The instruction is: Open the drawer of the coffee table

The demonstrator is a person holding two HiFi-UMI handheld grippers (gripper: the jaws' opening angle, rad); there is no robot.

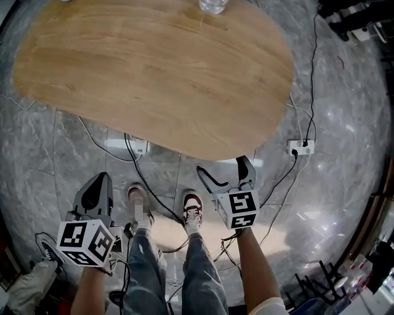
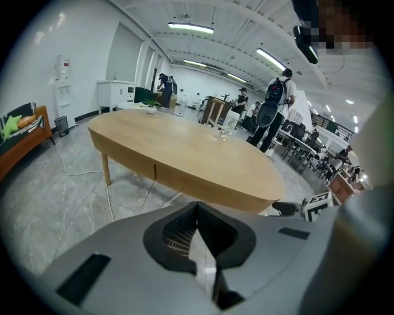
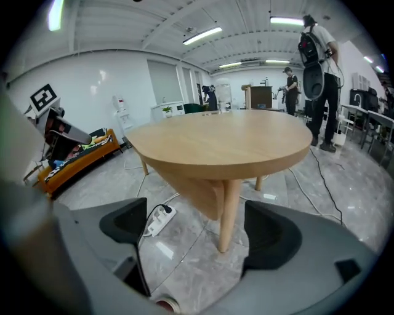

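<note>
The oval wooden coffee table (image 1: 154, 67) fills the upper part of the head view; its near edge is just ahead of both grippers. In the left gripper view its side apron (image 2: 203, 184) shows a vertical seam (image 2: 155, 173). My left gripper (image 1: 100, 179) hangs over the floor at lower left, short of the table, with its jaws shut and nothing in them (image 2: 198, 215). My right gripper (image 1: 225, 171) is close under the table's near rim, open and empty (image 3: 198, 227). It faces the table end (image 3: 228, 144) and a leg (image 3: 229, 212).
A glass (image 1: 212, 5) stands at the table's far edge. Power strips (image 1: 300, 147) (image 1: 138, 146) and cables lie on the grey marble floor around the table. My shoes (image 1: 192, 209) are between the grippers. An orange sofa (image 3: 74, 161) and several people stand farther off.
</note>
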